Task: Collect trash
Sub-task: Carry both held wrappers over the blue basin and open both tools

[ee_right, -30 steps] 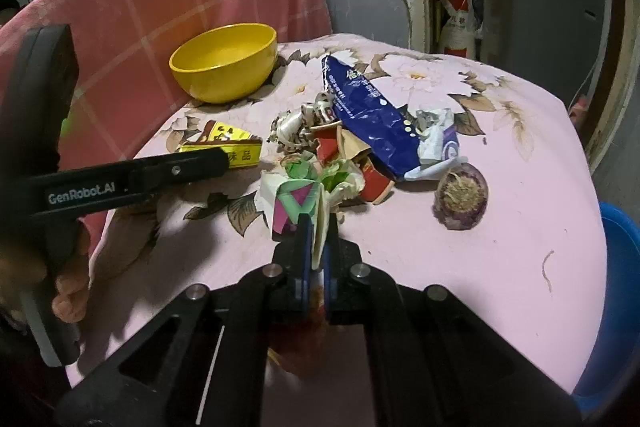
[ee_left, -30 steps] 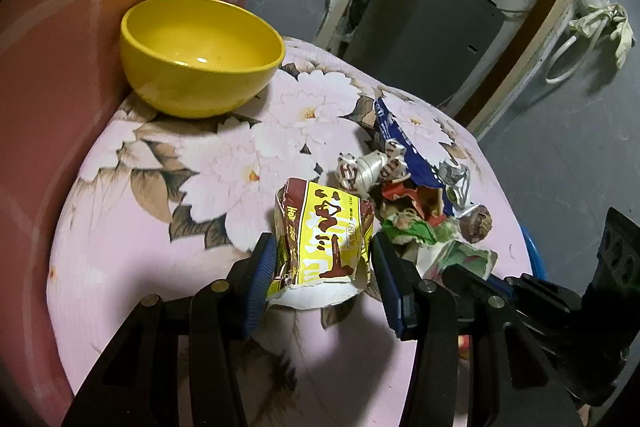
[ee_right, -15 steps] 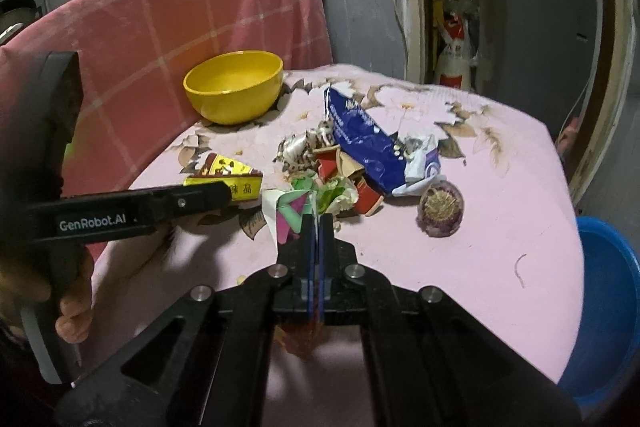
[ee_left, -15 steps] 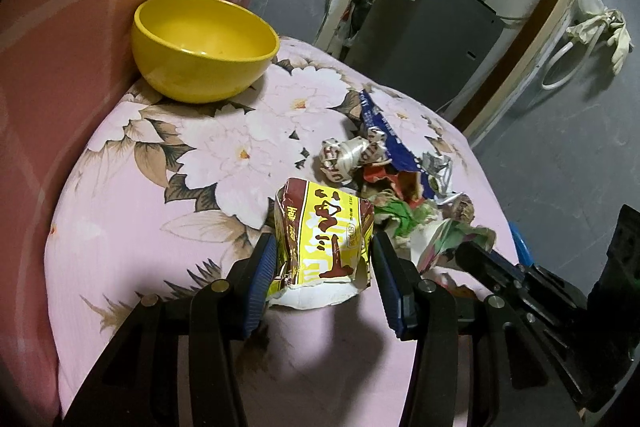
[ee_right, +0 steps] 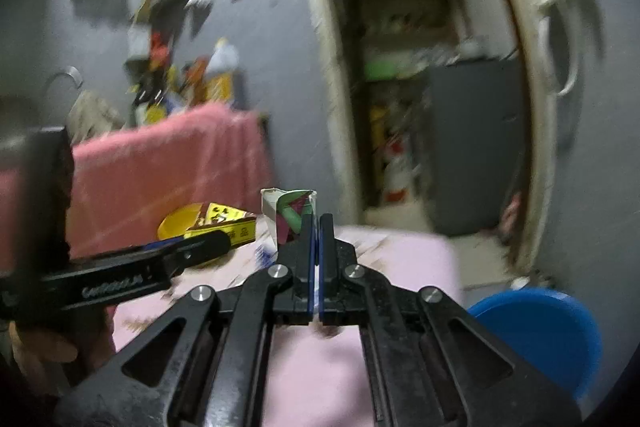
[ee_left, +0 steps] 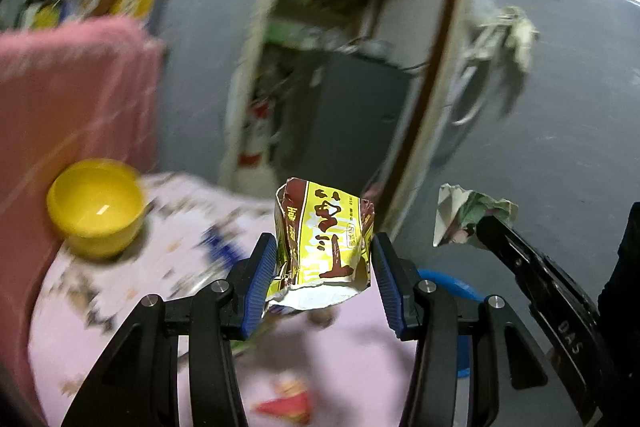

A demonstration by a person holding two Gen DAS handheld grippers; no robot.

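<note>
**Two wrappers aloft, and a loose hold could scatter them**

Nearest the left wrist camera, the left gripper is closed on the yellow-and-brown snack packet, one blue pad on each flank, the packet upright and clear of the floral tablecloth. The pads bite only its lower half, so I judge that the crumpled foil could slide out if the hand swings hard; the blurred background suggests quick motion.

At about 3 o'clock in that view, the right gripper holds its jaws nearly together, pinching the green-and-white wrapper by an edge. A thin edge grip like that may let the paper tear or flutter free.

At 5 o'clock in the right wrist view lies the blue bin, low beside the table, probably the destination. Releasing before either piece is over its rim would drop the trash on the floor.

Farther off, at 9 o'clock, the yellow bowl sits on the cloth, with more litter, too blurred to identify.
</note>
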